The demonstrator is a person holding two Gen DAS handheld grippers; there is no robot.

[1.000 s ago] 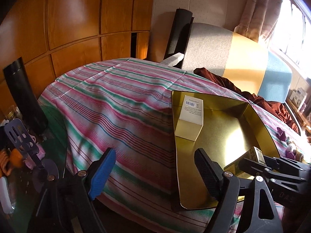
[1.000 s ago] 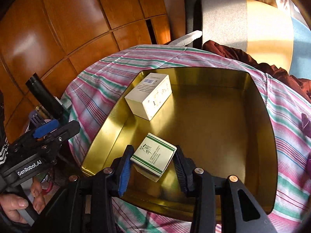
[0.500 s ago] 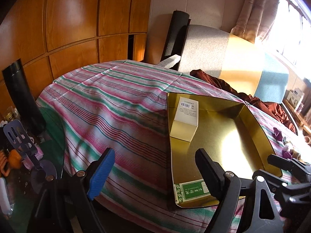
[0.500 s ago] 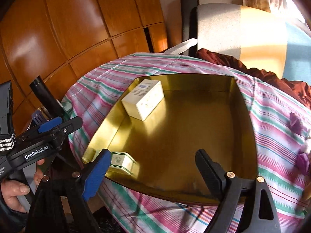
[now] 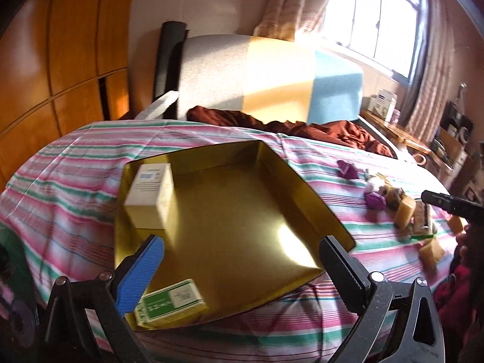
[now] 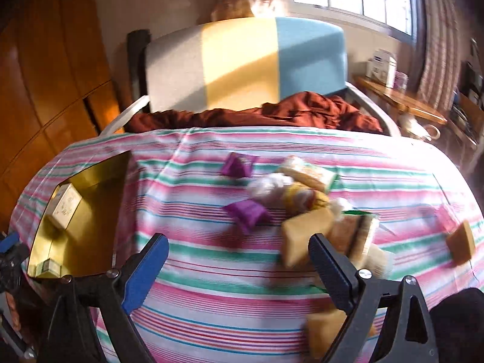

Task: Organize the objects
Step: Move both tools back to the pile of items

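A gold tray (image 5: 242,211) lies on the striped bedcover. It holds a white box (image 5: 148,187) at its far left and a green-and-white box (image 5: 172,302) in its near corner. My left gripper (image 5: 242,269) hovers over the tray's near edge, its jaws opening with nothing between them. My right gripper (image 6: 239,269) is off to the right over bare cover, its jaws also opening and empty. Just beyond its black finger (image 6: 332,272) lies a pile of purple packets (image 6: 248,213) and tan packets (image 6: 305,236). The tray (image 6: 87,227) shows at the left of the right wrist view.
A dark red cloth (image 6: 272,112) is bunched at the bed's far edge before a grey, yellow and blue headboard (image 6: 242,60). Wooden wardrobe doors (image 5: 60,60) stand on the left. One tan packet (image 6: 461,242) lies apart at the right. A cluttered shelf (image 6: 399,99) runs under the window.
The right gripper let go of the green-and-white box in the tray's near corner and swung right to the packet pile. The left gripper turned right over the tray and widened.
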